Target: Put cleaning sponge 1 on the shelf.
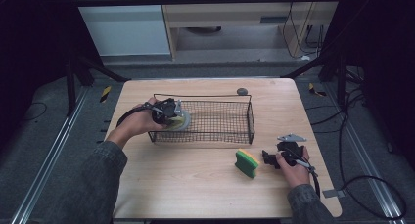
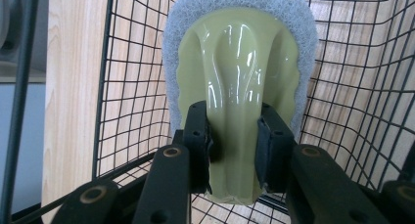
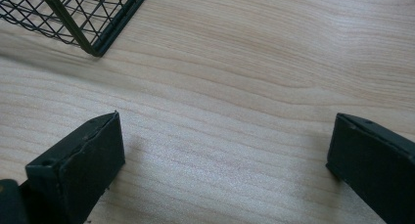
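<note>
Left gripper [image 2: 234, 153] clamped on scrub pad's handle [image 2: 234, 82] inside wire basket [image 1: 235, 121]; next: lower & release; right gripper [image 3: 222, 160] open, idle by sponge [image 1: 246, 163].

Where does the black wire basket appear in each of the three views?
High view: the wire basket stands at table centre, the left gripper at its left end.
Left gripper view: its mesh surrounds the held scrubber.
Right gripper view: its corner, top left.
Shared landmark: wooden tabletop.
</note>
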The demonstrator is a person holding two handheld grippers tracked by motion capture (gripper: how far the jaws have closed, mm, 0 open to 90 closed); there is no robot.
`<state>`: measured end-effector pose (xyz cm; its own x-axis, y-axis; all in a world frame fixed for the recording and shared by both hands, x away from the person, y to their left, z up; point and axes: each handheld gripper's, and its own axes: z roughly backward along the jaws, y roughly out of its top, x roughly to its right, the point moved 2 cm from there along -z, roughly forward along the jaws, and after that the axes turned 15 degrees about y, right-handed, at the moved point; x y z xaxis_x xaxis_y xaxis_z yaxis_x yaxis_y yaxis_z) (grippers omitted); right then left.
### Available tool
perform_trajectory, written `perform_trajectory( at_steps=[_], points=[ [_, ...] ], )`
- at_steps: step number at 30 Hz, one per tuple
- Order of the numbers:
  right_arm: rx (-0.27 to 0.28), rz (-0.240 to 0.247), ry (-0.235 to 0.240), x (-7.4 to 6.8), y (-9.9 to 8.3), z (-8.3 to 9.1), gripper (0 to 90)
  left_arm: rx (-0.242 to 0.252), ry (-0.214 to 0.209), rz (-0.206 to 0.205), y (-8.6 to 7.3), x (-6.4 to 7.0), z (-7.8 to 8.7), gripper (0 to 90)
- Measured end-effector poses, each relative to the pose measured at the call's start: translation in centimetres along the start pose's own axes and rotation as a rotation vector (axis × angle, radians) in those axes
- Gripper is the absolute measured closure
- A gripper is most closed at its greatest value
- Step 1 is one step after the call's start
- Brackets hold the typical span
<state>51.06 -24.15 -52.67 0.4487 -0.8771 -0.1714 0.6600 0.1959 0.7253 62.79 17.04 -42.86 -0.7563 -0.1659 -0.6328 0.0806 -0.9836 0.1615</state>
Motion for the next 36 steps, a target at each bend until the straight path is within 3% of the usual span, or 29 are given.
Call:
perform_trajectory(
  at_steps=[26, 32, 36],
  points=[
    [0.0, -0.001, -0.001, -0.01, -0.01, 0.0, 0.7, -0.009, -0.035, -0.005, 0.31, 0.55, -0.21, 68.0],
    [-0.001, 0.0, -0.001, 0.0, -0.01, 0.01, 0.7, -0.001, -0.043, 0.001, 0.21, 0.43, 0.07, 64.8],
    [0.0, -0.001, -0.001, -0.01, -0.01, 0.0, 0.7, 0.034, -0.045, 0.022, 0.29, 0.08, 0.68, 63.7]
  ],
)
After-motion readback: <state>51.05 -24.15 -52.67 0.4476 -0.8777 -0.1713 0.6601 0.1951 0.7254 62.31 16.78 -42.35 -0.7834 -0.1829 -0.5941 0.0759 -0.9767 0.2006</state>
